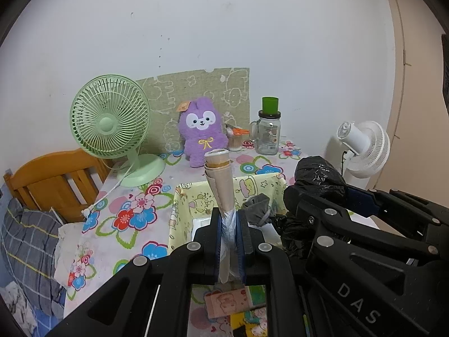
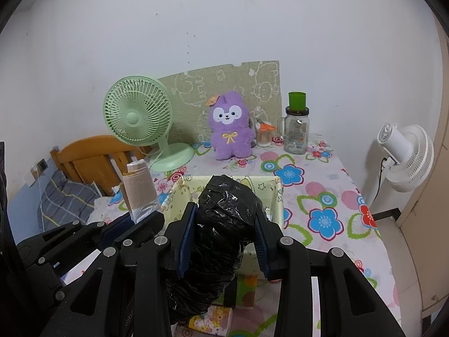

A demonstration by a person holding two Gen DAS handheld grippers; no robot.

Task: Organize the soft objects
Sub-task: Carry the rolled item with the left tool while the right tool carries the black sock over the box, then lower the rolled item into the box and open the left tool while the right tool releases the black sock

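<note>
Left wrist view: we see the left gripper (image 1: pixel 232 233) clenched on a rolled beige packet (image 1: pixel 221 185), its blue pads pressing the clear plastic-wrapped lower end while the roll stands up and forward out of the jaws. Beyond the jaws lies a yellow cartoon-print fabric box (image 1: pixel 179 196) on the floral tablecloth (image 1: pixel 132 210); a grey item (image 1: pixel 256 207) rests inside it, just right of the jaws, though we cannot tell what it is.

Right wrist view: we see the right gripper (image 2: pixel 224 233) grasping a crumpled black plastic bundle (image 2: pixel 224 210), which fills the gap between the pads and bulges above them. The same box sits directly ahead of and below these jaws. The left gripper with its roll appears just to the left, close alongside.

Well ahead of both jaws, against the wall, stand a green desk fan (image 2: pixel 139 118), a purple plush toy (image 2: pixel 230 126), a glass jar (image 2: pixel 296 132) topped by a green cup (image 2: pixel 297 99), and a small cup of sticks (image 2: pixel 263 137). A white fan (image 2: pixel 404 157) stands off the table to the right.
</note>
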